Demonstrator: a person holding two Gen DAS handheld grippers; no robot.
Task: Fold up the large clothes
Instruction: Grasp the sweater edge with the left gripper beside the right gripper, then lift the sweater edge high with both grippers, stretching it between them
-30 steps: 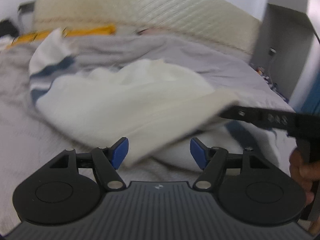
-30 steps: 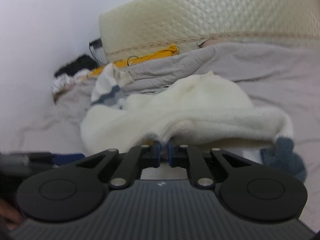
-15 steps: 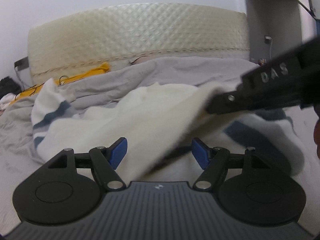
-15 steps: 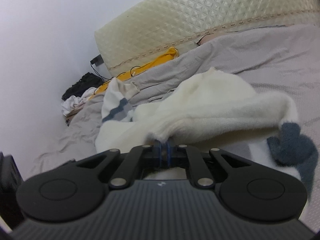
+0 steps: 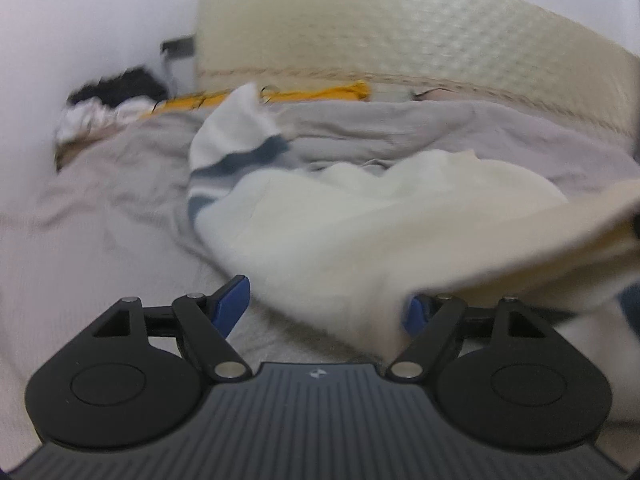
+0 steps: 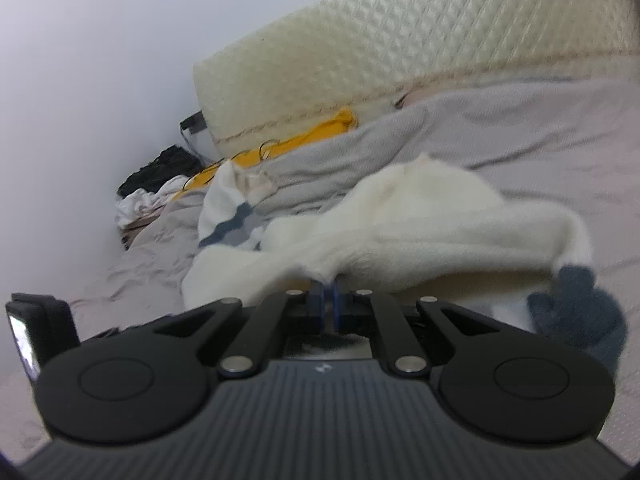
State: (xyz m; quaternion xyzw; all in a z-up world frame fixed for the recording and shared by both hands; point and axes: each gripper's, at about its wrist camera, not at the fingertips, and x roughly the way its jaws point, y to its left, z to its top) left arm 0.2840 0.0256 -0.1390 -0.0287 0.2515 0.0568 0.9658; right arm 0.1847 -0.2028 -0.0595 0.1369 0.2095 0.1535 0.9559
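Note:
A cream fleece garment (image 5: 380, 220) with blue stripes lies bunched on the grey bed sheet (image 5: 100, 200). My left gripper (image 5: 324, 308) hovers low at its near edge with the jaws opening. A lifted flap of the garment hangs between them and covers part of the right pad, but nothing is pinched. In the right wrist view my right gripper (image 6: 325, 300) is shut on the hem of the same garment (image 6: 420, 216) and holds it up off the bed. A dark blue cuff (image 6: 576, 312) droops at the right.
A quilted cream headboard (image 5: 400, 40) stands behind the bed, with a yellow item (image 5: 312, 94) at its foot. A pile of black and white clothes (image 5: 112, 96) sits by the wall at far left. The left tool's body (image 6: 36, 328) shows at the left edge.
The left wrist view has swung left and dipped, so the right tool has slid out past its right edge. The left jaws stand wider. The right gripper stays shut on the hem.

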